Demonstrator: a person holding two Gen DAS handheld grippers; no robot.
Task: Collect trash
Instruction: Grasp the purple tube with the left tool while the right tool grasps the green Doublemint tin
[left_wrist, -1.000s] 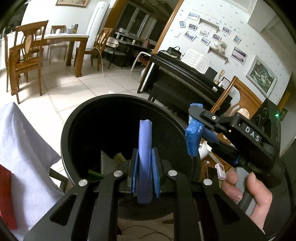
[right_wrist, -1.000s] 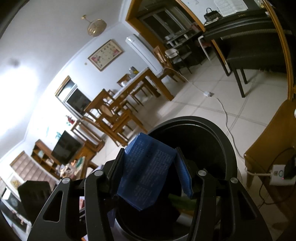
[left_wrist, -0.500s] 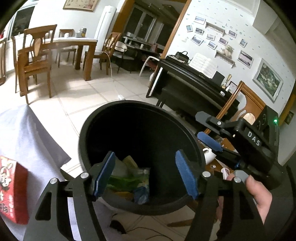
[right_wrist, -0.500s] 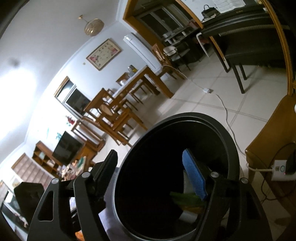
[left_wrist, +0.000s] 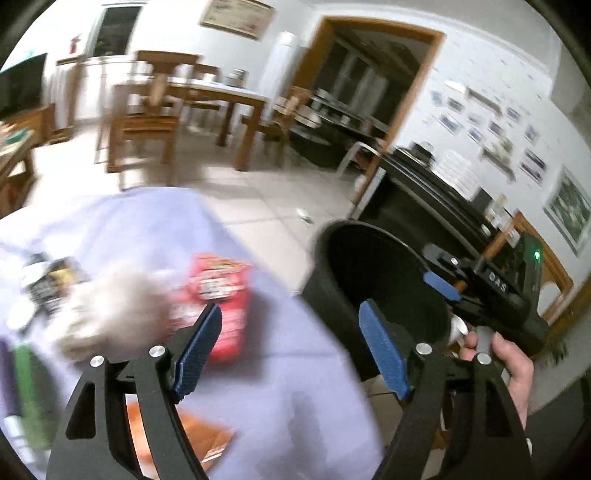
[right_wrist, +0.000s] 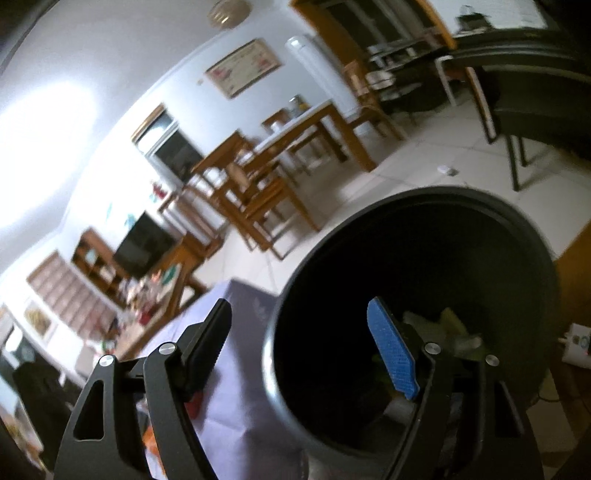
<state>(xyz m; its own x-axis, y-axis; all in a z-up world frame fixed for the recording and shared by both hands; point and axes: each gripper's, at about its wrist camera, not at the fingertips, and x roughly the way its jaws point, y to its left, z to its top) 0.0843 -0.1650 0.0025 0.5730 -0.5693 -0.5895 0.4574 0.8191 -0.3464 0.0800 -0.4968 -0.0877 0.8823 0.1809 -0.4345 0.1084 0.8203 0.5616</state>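
Note:
A black round trash bin (left_wrist: 369, 273) stands just off the right edge of a table with a pale lilac cloth (left_wrist: 280, 398). In the right wrist view the bin (right_wrist: 424, 229) holds green and white wrappers (right_wrist: 450, 325). My left gripper (left_wrist: 291, 354) is open and empty above the cloth, left of the bin. My right gripper (right_wrist: 314, 350) is open and empty at the bin's near rim; it also shows in the left wrist view (left_wrist: 443, 286). On the cloth lie a red box (left_wrist: 221, 295), a blurred white crumpled item (left_wrist: 110, 306), an orange packet (left_wrist: 195, 439) and a green object (left_wrist: 29, 391).
A dark piano (left_wrist: 436, 206) stands behind the bin. Wooden dining table and chairs (left_wrist: 177, 110) stand across the tiled floor. A wooden chair (right_wrist: 576, 273) and a white power strip (right_wrist: 576, 343) are to the right of the bin.
Both grippers opened and dropped their blue items into the bin. The left gripper has since swung left from over the bin to above the cloth. The right has drawn back slightly.

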